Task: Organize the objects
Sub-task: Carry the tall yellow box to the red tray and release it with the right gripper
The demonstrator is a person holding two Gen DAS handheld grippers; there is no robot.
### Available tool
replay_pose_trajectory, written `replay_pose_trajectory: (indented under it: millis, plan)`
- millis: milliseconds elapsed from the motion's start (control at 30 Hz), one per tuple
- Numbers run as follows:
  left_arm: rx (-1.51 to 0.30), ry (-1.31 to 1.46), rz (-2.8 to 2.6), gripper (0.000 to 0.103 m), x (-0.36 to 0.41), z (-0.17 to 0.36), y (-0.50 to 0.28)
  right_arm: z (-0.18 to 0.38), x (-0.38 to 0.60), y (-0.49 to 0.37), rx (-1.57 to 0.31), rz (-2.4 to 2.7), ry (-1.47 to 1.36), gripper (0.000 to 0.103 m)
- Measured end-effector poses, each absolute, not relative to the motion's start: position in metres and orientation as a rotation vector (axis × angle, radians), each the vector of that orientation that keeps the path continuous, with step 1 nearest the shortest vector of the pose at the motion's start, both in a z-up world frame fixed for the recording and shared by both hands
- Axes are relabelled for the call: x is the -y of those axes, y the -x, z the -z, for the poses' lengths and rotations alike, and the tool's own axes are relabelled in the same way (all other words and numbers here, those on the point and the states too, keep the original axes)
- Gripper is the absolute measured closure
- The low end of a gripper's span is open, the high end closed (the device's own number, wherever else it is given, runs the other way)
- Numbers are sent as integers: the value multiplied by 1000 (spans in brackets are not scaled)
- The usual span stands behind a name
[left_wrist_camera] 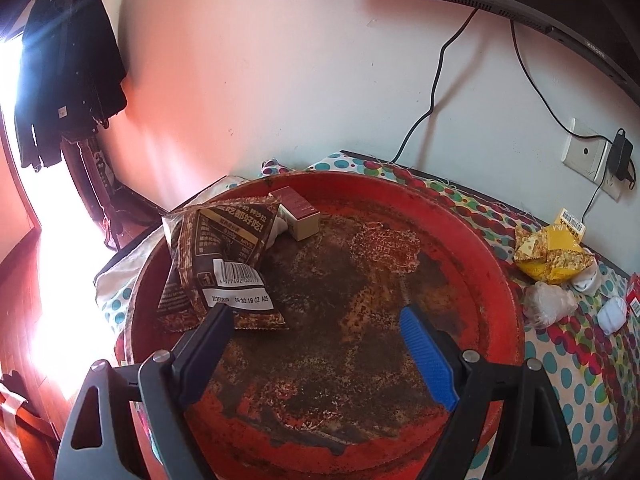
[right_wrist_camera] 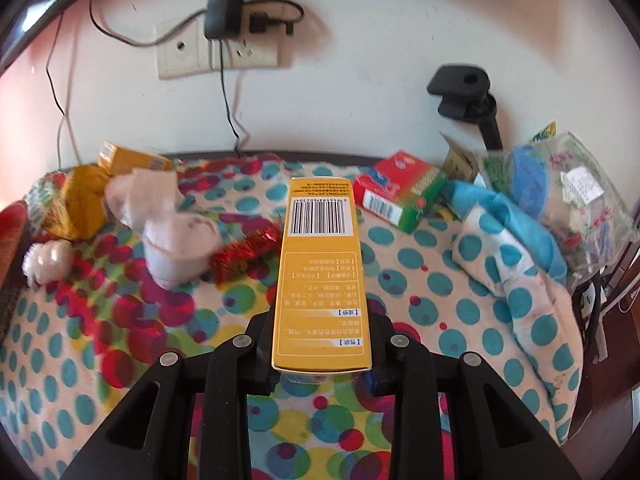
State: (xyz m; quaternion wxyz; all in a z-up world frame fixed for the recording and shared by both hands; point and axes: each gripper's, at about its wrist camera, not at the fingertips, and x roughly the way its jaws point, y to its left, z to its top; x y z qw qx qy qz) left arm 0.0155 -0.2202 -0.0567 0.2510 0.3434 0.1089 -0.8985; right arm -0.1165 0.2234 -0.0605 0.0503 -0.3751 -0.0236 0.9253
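1. Clamping a long yellow box, the right gripper holds it above the dotted cloth; only the right view shows this.
2. Only the left view shows the worn red tray, with the left gripper spread wide and empty over it.
3. A crinkled brown packet partly hides a small box in the tray.
4. The right gripper's fingertips are hidden behind the yellow box.

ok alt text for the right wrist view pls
The right tongs grip a long yellow box with a barcode, held out over a polka-dot cloth. Behind it lie white socks, a red and green box and a yellow snack bag, below a wall socket.
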Motion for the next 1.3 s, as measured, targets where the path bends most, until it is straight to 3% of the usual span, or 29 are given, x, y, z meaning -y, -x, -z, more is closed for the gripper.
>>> replay_pose_trajectory:
  millis: [200, 533, 867, 1300]
  plan:
    - [-376, -943, 2425, 15, 230, 59, -19, 31, -177, 122, 170, -2942, 1134, 74]
    - [-437, -917, 2366, 15, 248, 57, -29, 32, -81, 105, 291, -3145, 1214, 74]
    - [-443, -911, 2353, 15, 249, 59, -29, 23, -41, 101, 336, -3294, 1281, 74]
    - [-538, -882, 2289, 15, 264, 65, -33, 1, -26, 55, 637, -3394, 1533, 74]
